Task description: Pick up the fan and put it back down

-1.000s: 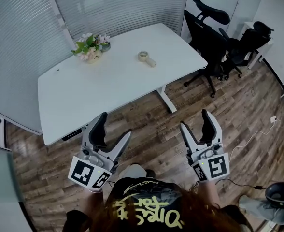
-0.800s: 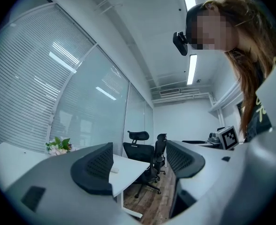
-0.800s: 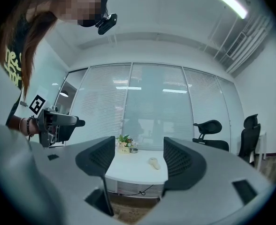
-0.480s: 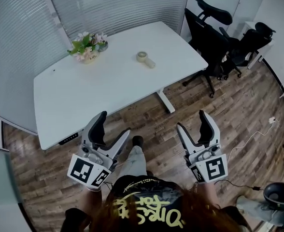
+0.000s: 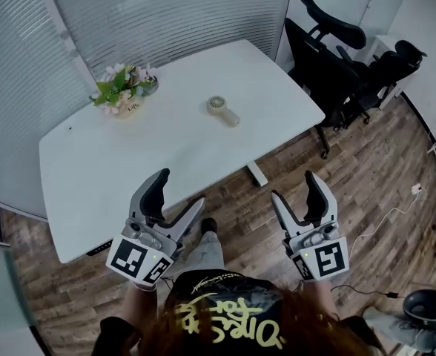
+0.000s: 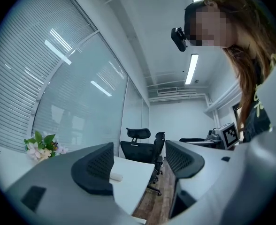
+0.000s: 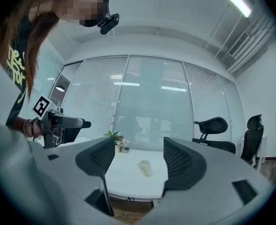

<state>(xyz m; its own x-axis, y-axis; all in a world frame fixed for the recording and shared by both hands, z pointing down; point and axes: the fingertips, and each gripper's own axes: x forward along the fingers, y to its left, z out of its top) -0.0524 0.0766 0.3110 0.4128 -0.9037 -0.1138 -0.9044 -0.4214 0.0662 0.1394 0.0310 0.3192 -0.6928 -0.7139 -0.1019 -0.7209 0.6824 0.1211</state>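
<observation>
Fan (image 5: 223, 110) is in neither grip. My left gripper (image 5: 181, 188) and right gripper (image 5: 294, 185) both have their jaws spread wide with nothing between them, over the floor short of the table (image 5: 92, 191). The fan lies on its side on the table, well ahead of the right fingertips and framed between them in the right gripper view, so I judge that hand better placed to reach. Flowers (image 5: 121, 91) stand beyond the left.

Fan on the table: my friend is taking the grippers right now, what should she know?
Left gripper: open, empty, in the air, far from the fan.
Right gripper: open, empty, pointed toward the fan.
The fan lies on the white table, right of the flowers, untouched.
Done: nothing yet.
Left: reach in, pick the fan up, put it back down.
</observation>
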